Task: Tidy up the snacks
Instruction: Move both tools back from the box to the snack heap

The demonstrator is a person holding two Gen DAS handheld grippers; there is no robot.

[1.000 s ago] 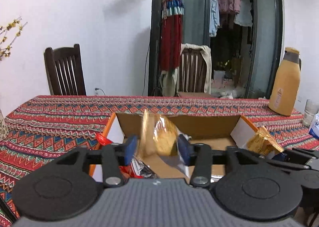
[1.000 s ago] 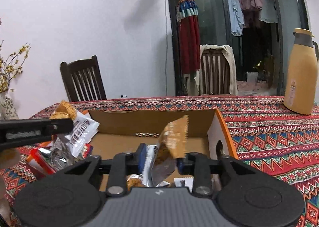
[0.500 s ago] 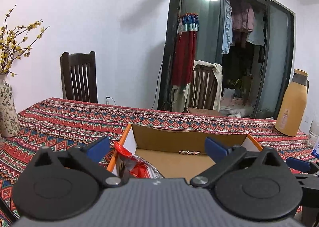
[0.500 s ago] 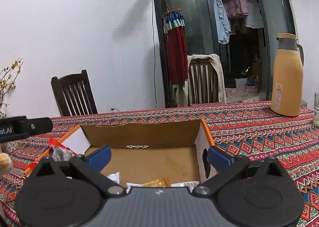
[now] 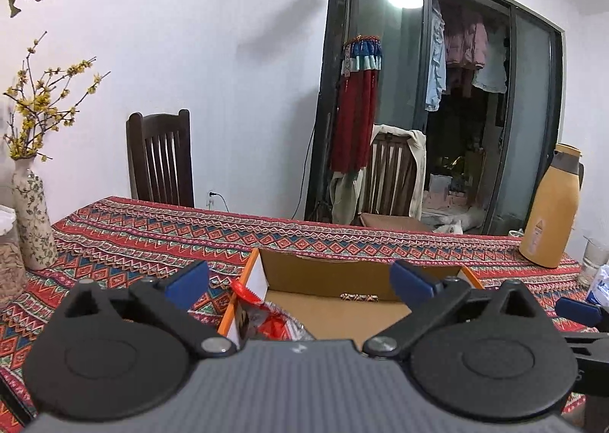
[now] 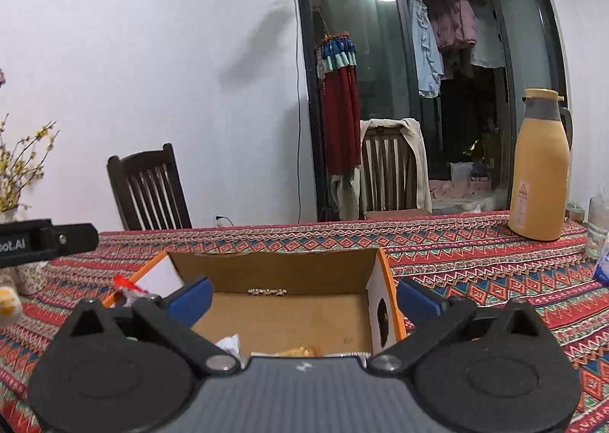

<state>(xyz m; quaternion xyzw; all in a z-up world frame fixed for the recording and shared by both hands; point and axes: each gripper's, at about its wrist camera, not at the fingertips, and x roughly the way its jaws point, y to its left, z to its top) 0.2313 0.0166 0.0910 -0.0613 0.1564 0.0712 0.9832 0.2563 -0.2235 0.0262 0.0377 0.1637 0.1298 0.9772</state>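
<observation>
Left claw [image 5: 300,277] and right claw [image 6: 304,296] both spread wide, empty, above the cardboard box [image 6: 289,273]. Snack packets [image 5: 272,320] lie in the box just below the claws; they look light, crinkly, slippery, best pinched by a sealed edge.

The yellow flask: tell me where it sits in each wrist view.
Left wrist view: yellow flask at the far right, on the patterned tablecloth.
Right wrist view: yellow flask right of centre, beyond the cardboard box.
Shared landmark: the chair draped with a cloth.
</observation>
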